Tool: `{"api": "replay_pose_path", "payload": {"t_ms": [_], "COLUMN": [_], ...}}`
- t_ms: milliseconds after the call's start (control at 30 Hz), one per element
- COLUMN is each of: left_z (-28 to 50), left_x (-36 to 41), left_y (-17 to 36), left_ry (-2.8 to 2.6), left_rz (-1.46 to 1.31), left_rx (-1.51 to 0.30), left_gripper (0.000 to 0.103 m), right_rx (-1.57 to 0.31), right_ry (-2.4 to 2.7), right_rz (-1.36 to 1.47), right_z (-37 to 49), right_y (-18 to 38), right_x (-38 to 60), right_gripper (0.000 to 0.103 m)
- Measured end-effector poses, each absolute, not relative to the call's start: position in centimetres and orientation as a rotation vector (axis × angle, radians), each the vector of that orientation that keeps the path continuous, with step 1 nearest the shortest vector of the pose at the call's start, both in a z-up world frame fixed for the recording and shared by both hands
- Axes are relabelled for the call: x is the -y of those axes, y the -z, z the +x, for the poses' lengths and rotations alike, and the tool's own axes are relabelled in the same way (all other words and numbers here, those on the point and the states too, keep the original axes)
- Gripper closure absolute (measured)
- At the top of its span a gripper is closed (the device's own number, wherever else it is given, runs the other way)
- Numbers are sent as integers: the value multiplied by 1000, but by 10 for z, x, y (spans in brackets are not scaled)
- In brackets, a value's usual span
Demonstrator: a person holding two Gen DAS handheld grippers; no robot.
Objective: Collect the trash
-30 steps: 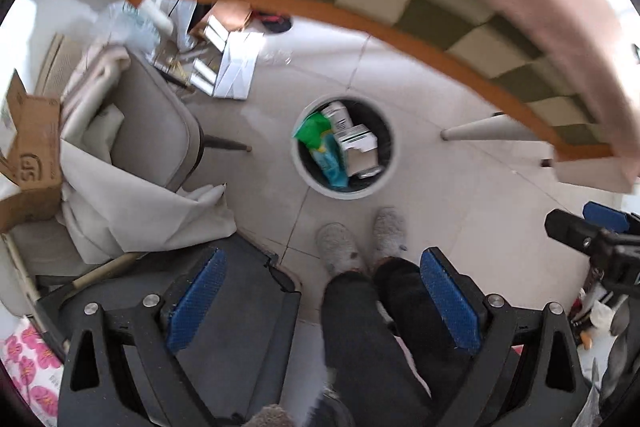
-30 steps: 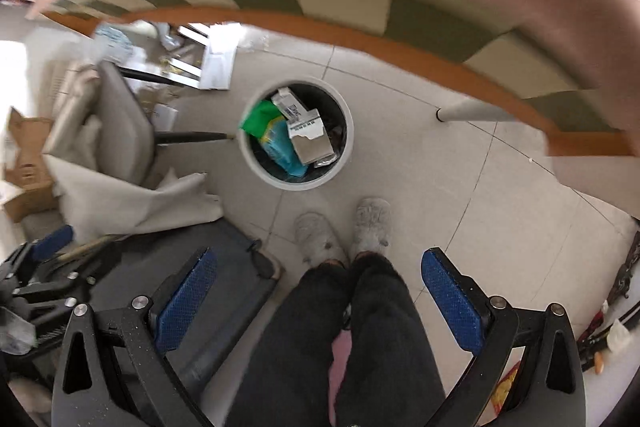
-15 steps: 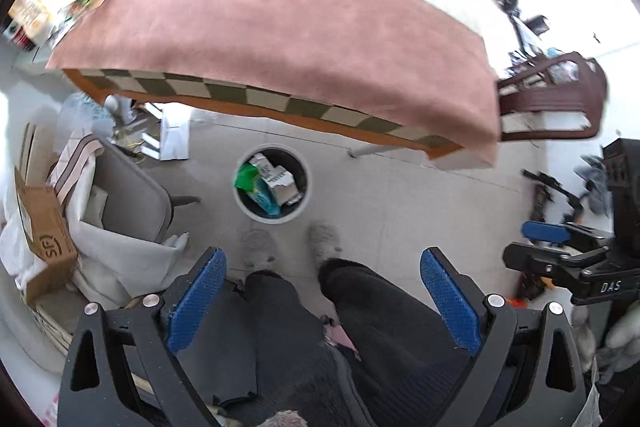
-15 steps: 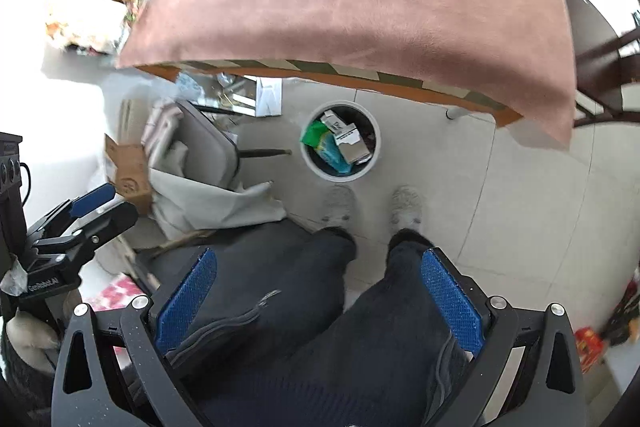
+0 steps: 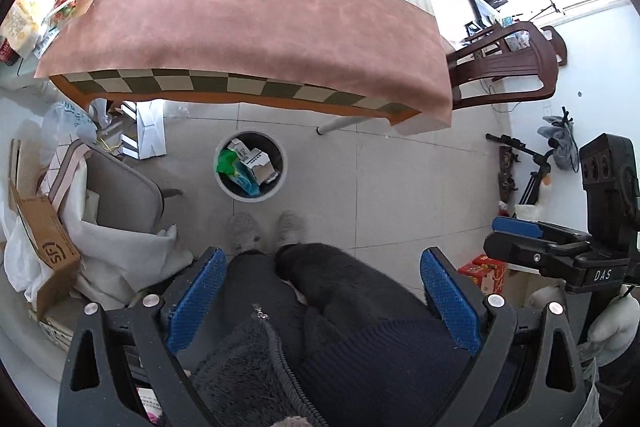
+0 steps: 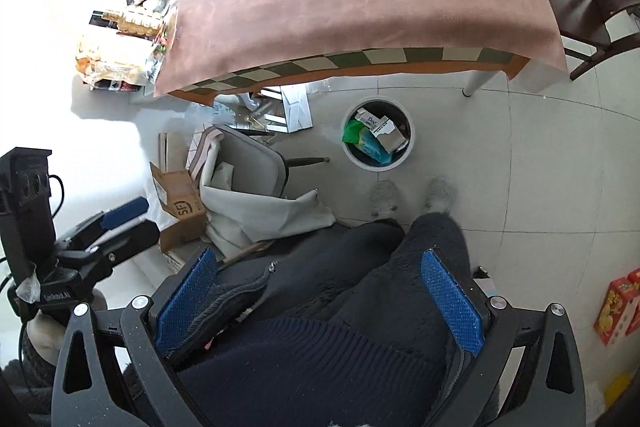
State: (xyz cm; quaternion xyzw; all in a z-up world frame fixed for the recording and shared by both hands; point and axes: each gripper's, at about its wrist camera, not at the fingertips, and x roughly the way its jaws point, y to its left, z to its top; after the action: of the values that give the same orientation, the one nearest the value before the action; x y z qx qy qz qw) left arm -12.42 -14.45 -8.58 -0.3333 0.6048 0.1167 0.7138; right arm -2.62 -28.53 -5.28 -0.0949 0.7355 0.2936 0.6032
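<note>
- Hidden or cut off: my own legs (image 5: pixel 352 307) in dark trousers fill the space between the blue pads of both tools, so the floor directly below is covered. My hands are out of both views. The far end of the table (image 5: pixel 248 23) washes out in bright light at 12 o'clock, and the heap of packets (image 6: pixel 120 59) at its left end is too overexposed to sort.
- Writing: a white carton (image 5: pixel 256 161) in the bin shows letters beginning "Do", the rest unreadable. The brown cardboard box (image 5: pixel 48 239) at 9 o'clock carries an "SF" logo. The body of the other tool reads "DAS" in the left view; in the right view the label is too small to read with certainty.
- Left gripper (image 5: pixel 322 303): held high, pointing down at the floor, jaws spread wide, nothing between the pads.
- Right gripper (image 6: pixel 318 303): same downward pose, jaws likewise spread wide and empty. It appears at 3 o'clock in the left view; the left tool appears at 9 o'clock in the right view.
- Task object: the white round bin (image 5: pixel 250 167) stands on the tiled floor at 11 o'clock, just beyond my grey slippers (image 5: pixel 244 231), near the table's checkered edge. It holds the carton, a green wrapper (image 5: pixel 226 161) and a blue-green packet (image 5: pixel 244 183).
- Surroundings: a grey chair (image 5: pixel 120 195) draped in cloth at 9 o'clock; a dark wooden chair (image 5: pixel 508 67) at 2 o'clock.
</note>
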Motion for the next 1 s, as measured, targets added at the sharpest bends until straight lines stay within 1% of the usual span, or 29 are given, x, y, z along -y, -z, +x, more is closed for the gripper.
{"api": "replay_pose_path", "payload": {"t_ms": [200, 633, 733, 1000], "left_z": [-129, -126, -126, -123], "left_x": [146, 152, 153, 156], "left_y": [79, 73, 74, 74], "left_ry": [-282, -292, -288, -286], "left_rz": [-754, -725, -725, -723], "left_rx": [-1307, -1292, -1291, -1288], "left_gripper": [4, 4, 0, 0], "right_rx": [-1680, -1682, -1683, -1681], "right_ry": [-690, -705, -709, -706], "right_rz": [-206, -190, -184, -169], "right_z": [-28, -24, -24, -28], "right_y": [40, 43, 43, 44], "right_x": [289, 297, 298, 296], "right_gripper": [0, 0, 0, 0]}}
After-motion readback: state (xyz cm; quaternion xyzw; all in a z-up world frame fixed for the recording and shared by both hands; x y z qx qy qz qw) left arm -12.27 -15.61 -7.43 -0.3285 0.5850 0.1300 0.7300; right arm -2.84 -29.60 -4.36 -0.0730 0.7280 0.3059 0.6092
